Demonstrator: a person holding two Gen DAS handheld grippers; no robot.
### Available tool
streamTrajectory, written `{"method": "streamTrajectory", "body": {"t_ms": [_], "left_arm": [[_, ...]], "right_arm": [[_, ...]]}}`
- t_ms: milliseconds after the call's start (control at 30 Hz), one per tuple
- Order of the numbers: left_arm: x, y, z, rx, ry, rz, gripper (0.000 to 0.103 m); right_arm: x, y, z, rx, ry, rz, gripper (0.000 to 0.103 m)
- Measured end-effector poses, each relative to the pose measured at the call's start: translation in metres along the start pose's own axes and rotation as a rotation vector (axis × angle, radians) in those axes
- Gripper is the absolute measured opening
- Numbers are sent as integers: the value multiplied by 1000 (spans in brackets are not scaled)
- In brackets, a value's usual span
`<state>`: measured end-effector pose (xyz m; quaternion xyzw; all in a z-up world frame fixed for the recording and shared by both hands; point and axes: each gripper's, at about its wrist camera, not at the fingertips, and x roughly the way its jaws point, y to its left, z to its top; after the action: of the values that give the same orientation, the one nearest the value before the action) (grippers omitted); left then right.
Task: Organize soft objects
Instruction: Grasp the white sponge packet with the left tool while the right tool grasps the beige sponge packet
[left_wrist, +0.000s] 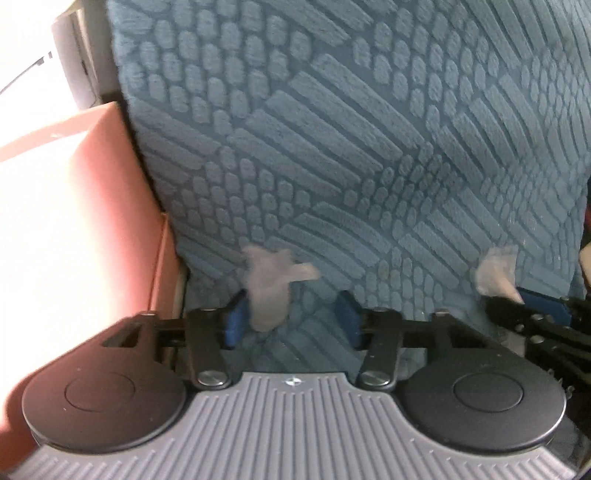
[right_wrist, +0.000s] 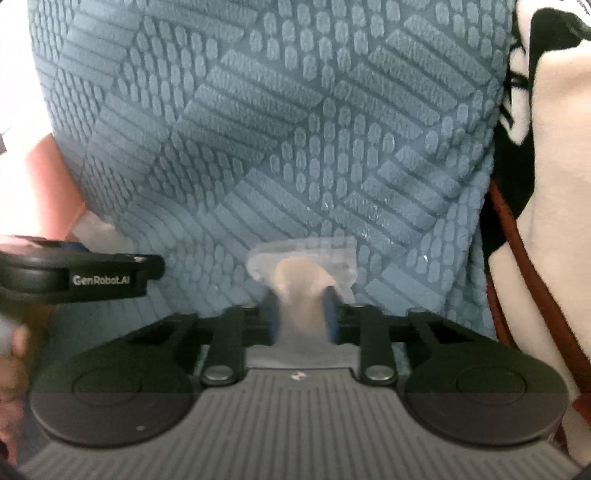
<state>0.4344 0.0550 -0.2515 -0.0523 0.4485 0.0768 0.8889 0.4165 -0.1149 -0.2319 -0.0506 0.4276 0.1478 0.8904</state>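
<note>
A pink surface, washed out by strong light, sits along the left of the scene, and a cream, black and brown fabric lies at the right. Between them the teal textured cushion fills both views, wrapped in clear plastic film.

Your right gripper has its jaws nearly closed, pinching a bunched tuft of that film at the cushion's near edge. Your left gripper stands half open; a second tuft of film touches its left pad, but the jaws do not yet clamp it. Close the left jaws squarely on that tuft before lifting. Keep both grips level, since thin film may tear or slip under the cushion's weight.
</note>
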Motion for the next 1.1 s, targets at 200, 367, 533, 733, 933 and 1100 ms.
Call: {"method": "streamTrajectory", "body": {"t_ms": [200,367,533,733,933,1100], "left_arm": [[-12,13,-5,-56,-5,-23,26],[-22,15,-12,-51,-14,-35,21],[-29,17,-10,-79,-12,-60,20],[-50,24,-8,-103,-22,-92,20],[-58,28,-6,-92,-6,-133,20],[-74,30,-14,-115,0,-191,20]], "right_arm": [[-10,-8,4,19,-26,2,16],[-17,-8,1,29,-27,1,14],[-18,-9,1,36,-28,3,12],[-25,-6,-1,29,-41,6,12],[-35,-11,-2,55,-59,22,11],[-54,-10,-7,52,-87,37,11]]}}
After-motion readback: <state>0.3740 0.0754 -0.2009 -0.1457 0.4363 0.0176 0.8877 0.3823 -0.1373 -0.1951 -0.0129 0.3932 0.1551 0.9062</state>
